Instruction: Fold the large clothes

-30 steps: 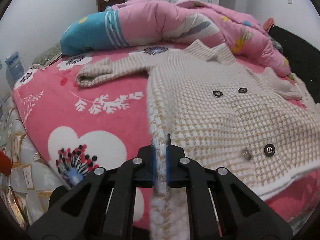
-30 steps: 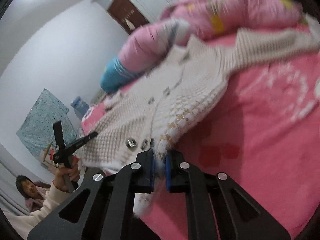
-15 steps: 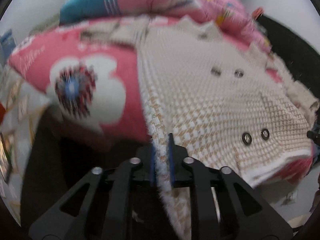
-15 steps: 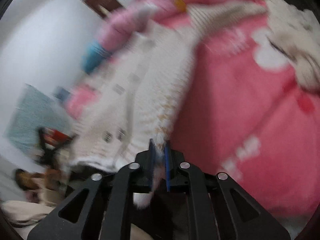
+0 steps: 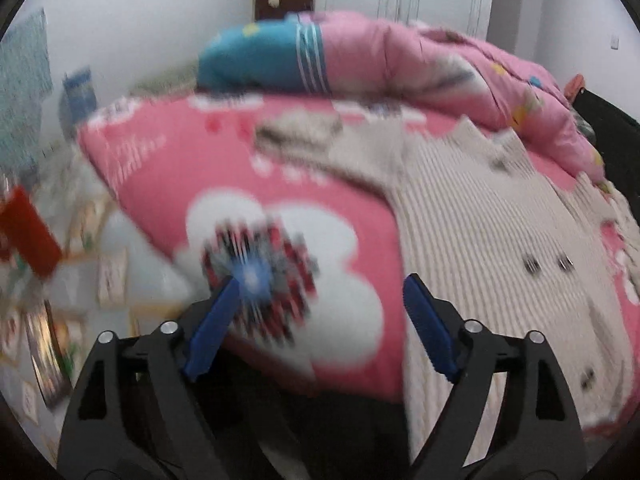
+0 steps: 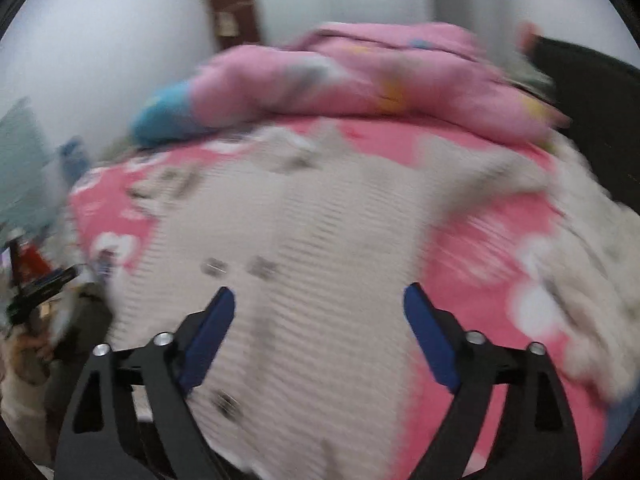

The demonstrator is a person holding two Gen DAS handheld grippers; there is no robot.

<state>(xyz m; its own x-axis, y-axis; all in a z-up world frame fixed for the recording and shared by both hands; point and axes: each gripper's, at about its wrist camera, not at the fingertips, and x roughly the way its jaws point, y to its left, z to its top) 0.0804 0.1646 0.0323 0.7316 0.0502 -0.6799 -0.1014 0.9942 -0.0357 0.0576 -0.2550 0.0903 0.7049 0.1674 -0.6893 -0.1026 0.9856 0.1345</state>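
A cream and tan knitted coat [image 5: 492, 240] with dark buttons lies spread flat on the pink flowered bed [image 5: 192, 168]. Its hem hangs over the near edge. In the right wrist view the coat [image 6: 304, 264] fills the middle. My left gripper [image 5: 320, 292] is open and empty, above the bed's near left corner, just left of the coat's side edge. My right gripper [image 6: 318, 300] is open and empty, above the coat's lower part. Both views are blurred by motion.
A rolled pink and blue quilt [image 5: 360, 60] lies along the far side of the bed. A dark headboard or chair [image 6: 592, 92] stands at the right. Another fluffy cream garment [image 6: 592, 264] lies at the right. Floor clutter [image 5: 32, 240] is at the left.
Both grippers have let go of the coat's hem and opened wide. The coat now lies on the bed. Both cameras swung and pulled back.
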